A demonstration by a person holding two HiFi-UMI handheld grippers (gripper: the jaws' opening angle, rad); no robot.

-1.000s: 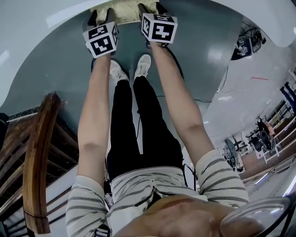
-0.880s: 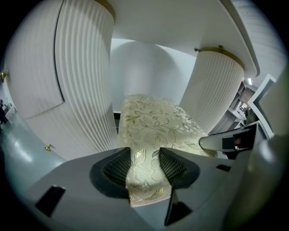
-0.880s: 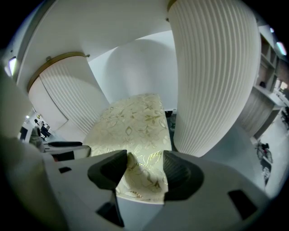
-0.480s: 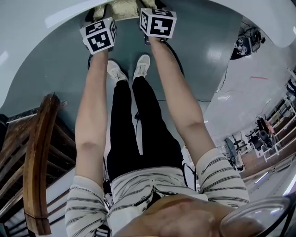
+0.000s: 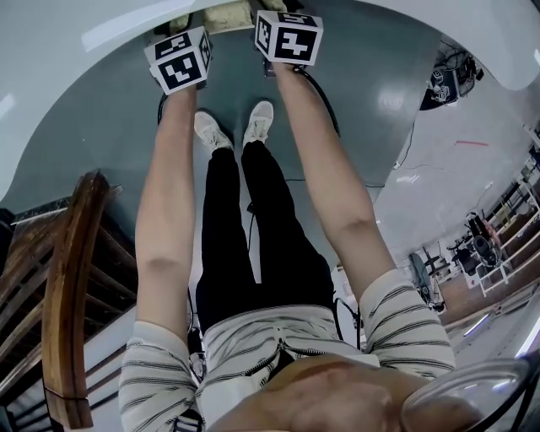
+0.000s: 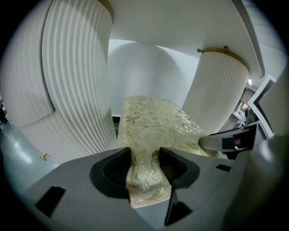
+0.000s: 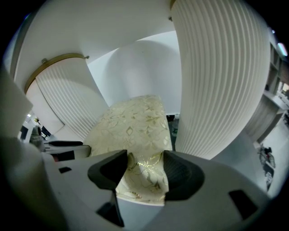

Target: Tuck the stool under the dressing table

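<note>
The stool has a cream seat with a gold leaf pattern (image 6: 153, 119), and it stands between the dressing table's two white fluted legs (image 6: 76, 76) (image 7: 216, 76). My left gripper (image 6: 144, 166) is shut on the seat's near edge, with fabric pressed between both pads. My right gripper (image 7: 143, 173) is shut on the same edge further right. In the head view only a sliver of the seat (image 5: 224, 13) shows past the white table top (image 5: 76, 42). The marker cubes (image 5: 180, 59) (image 5: 288, 38) hide both pairs of jaws there.
A dark wooden chair back (image 5: 67, 295) stands close at the lower left. The person's legs and white shoes (image 5: 257, 122) are on the grey floor behind the stool. Cables and equipment (image 5: 443, 84) lie off to the right.
Both grippers have moved forward together with the stool. Less of the seat shows in the head view, as it has slid further beneath the table top.
</note>
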